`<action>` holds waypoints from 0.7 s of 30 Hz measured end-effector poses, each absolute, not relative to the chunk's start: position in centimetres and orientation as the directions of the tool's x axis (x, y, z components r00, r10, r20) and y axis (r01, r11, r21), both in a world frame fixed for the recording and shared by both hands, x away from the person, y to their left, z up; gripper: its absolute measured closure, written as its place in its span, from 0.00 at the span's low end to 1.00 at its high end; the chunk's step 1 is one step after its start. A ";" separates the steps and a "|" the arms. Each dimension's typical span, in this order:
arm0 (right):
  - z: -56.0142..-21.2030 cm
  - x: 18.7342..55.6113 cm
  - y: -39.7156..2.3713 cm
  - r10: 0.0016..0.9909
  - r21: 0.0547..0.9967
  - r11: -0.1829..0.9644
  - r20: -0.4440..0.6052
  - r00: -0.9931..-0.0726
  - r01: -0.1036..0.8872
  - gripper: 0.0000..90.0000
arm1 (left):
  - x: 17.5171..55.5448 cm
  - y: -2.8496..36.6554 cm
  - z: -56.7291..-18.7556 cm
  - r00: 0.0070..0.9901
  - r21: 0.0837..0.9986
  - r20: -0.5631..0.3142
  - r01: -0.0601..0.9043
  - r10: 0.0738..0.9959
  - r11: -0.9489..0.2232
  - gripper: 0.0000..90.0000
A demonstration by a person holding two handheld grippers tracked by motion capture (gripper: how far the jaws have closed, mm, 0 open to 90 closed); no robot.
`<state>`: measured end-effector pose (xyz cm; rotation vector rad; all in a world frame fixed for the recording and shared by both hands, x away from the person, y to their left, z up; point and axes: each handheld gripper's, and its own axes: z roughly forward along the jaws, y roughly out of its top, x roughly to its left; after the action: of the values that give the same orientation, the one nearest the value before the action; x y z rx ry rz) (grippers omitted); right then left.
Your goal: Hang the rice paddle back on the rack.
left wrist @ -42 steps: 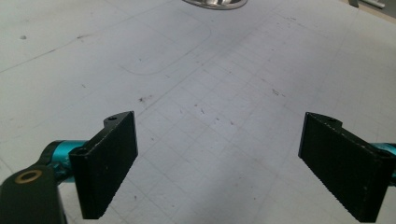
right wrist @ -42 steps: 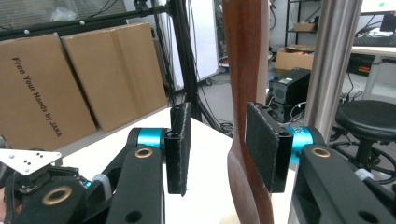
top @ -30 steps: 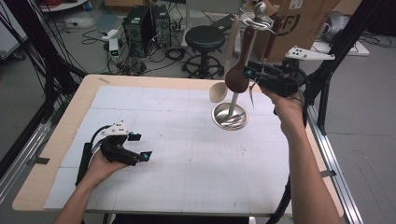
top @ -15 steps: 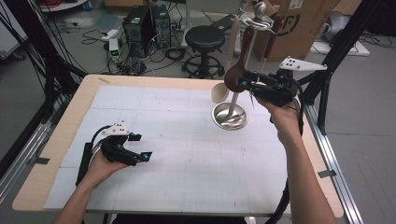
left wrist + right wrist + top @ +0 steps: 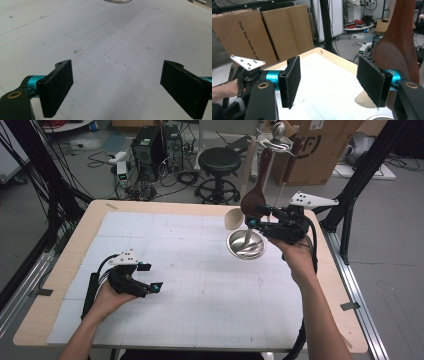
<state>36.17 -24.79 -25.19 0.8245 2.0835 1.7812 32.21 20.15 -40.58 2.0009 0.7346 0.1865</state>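
We logged the right tool (image 5: 253,218) just above the steel bowl (image 5: 245,244), its jaws lately widening and now apart with nothing between them; the dark wooden spoon (image 5: 254,200) stood upright just beside its far jaw. A pale spoon (image 5: 233,218) leaned beyond it. The left tool (image 5: 152,277) rested on the desk (image 5: 200,285), jaws wide apart, well away from the bowl.

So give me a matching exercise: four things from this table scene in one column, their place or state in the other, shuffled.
1 metal bowl
2 dark wooden spoon
3 left tongs
4 right tongs

A rests low on the mat, open, nothing between
B stands leaning in the bowl
C open beside the spoon, just widened, nothing between
D sits on the mat

Pairs: 1-D, 2-B, 3-A, 4-C
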 end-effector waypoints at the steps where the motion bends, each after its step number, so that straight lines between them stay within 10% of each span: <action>1: -25.4 36.1 -24.7 0.586 0.968 0.079 0.150 -0.796 0.240 0.36 | 32.2 20.1 -40.6 0.806 0.834 -0.166 0.422 0.569 -0.355 0.13; 21: -30.7 35.0 -23.6 0.598 0.944 0.164 0.136 -0.790 0.286 0.17 | 32.1 20.2 -40.5 0.801 0.835 -0.171 0.427 0.574 -0.346 0.13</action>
<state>35.02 -23.58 -30.73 0.8532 2.1745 1.6676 32.14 20.20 -40.53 1.9908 0.7465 0.1862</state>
